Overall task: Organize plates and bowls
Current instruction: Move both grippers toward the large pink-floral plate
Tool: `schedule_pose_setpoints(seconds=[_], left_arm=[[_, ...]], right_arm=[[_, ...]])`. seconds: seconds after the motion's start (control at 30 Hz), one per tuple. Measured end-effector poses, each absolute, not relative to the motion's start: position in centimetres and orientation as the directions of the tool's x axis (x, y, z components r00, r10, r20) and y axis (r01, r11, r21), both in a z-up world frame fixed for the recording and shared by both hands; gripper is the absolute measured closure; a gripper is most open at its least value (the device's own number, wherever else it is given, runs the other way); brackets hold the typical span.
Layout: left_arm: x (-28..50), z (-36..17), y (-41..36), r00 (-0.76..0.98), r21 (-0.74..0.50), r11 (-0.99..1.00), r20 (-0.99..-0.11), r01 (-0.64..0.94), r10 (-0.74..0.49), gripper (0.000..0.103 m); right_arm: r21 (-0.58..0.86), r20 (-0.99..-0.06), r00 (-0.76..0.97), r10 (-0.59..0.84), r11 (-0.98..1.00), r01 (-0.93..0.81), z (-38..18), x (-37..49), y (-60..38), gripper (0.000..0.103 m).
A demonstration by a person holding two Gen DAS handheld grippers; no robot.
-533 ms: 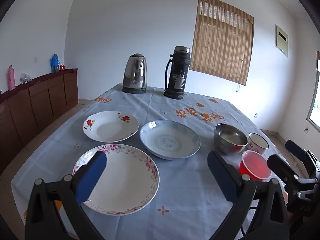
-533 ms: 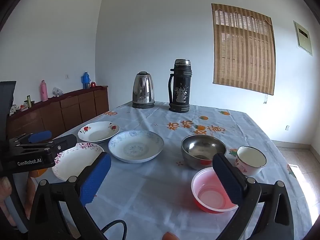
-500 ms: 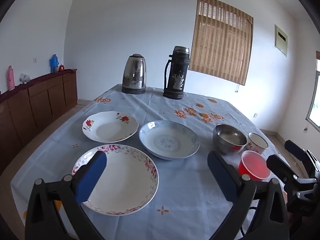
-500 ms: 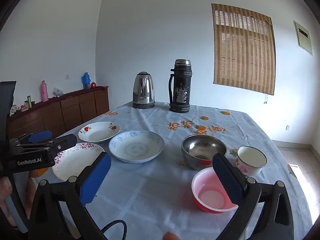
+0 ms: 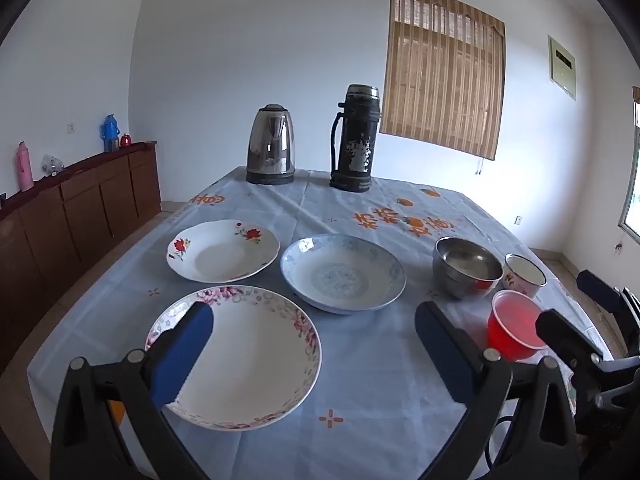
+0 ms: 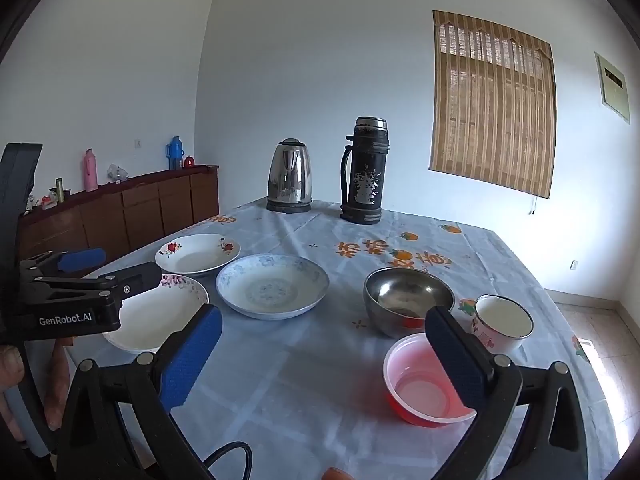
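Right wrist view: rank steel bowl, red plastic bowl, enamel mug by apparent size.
1-2. red plastic bowl and steel bowl: look alike; the red one sits nearer the camera, so unsure.
3. enamel mug: clearly smallest.

The tablecloth [image 5: 372, 364] is pale blue with orange fruit and lettering. At its twelve o'clock stand a silver kettle [image 5: 271, 145] and a black flask [image 5: 356, 140] with worn white patches. One plate [image 5: 256, 364] has a pink flower rim, one [image 5: 222, 250] red flowers, one [image 5: 344, 274] a blue pattern. At three o'clock: a steel bowl [image 5: 466, 266], a red bowl [image 5: 514, 330], a white mug [image 5: 524, 274].
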State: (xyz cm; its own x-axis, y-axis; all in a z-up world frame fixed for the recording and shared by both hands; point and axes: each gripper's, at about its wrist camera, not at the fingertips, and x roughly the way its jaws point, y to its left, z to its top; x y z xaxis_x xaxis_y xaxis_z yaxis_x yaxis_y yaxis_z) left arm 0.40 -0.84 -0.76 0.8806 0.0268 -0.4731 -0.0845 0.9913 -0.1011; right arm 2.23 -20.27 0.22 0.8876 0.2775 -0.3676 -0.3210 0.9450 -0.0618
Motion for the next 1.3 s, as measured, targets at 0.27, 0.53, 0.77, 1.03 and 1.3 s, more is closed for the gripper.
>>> schedule_pose_setpoints(seconds=[0.27, 0.53, 0.77, 1.03, 1.3], left_arm=[[0.6, -1.3, -0.8, 0.874, -0.091, 0.992, -0.484, -0.090, 0.035, 0.001], [0.8, -1.4, -0.8, 0.873, -0.094, 0.992, -0.486, -0.090, 0.033, 0.001], [0.8, -1.5, -0.7, 0.873, -0.094, 0.991, -0.486, -0.091, 0.034, 0.001], [0.8, -1.5, -0.7, 0.875, -0.096, 0.992, -0.483, -0.087, 0.030, 0.000], [1.0, -1.9, -0.9, 0.876, -0.094, 0.993, -0.482, -0.075, 0.020, 0.000]], right_arm=[[-0.037, -0.364, 0.886, 0.287, 0.946, -0.322, 0.3, 2.2, -21.2, 0.001], [0.002, -0.368, 0.874, 0.319, 0.940, -0.342, 0.1, 2.6, -21.4, 0.001], [-0.012, -0.369, 0.879, 0.302, 0.944, -0.330, -0.2, 2.6, -21.4, 0.001], [-0.012, -0.372, 0.878, 0.301, 0.944, -0.329, -0.3, 2.8, -21.3, 0.001], [-0.008, -0.368, 0.883, 0.291, 0.949, -0.316, -0.2, 2.7, -21.5, 0.001]])
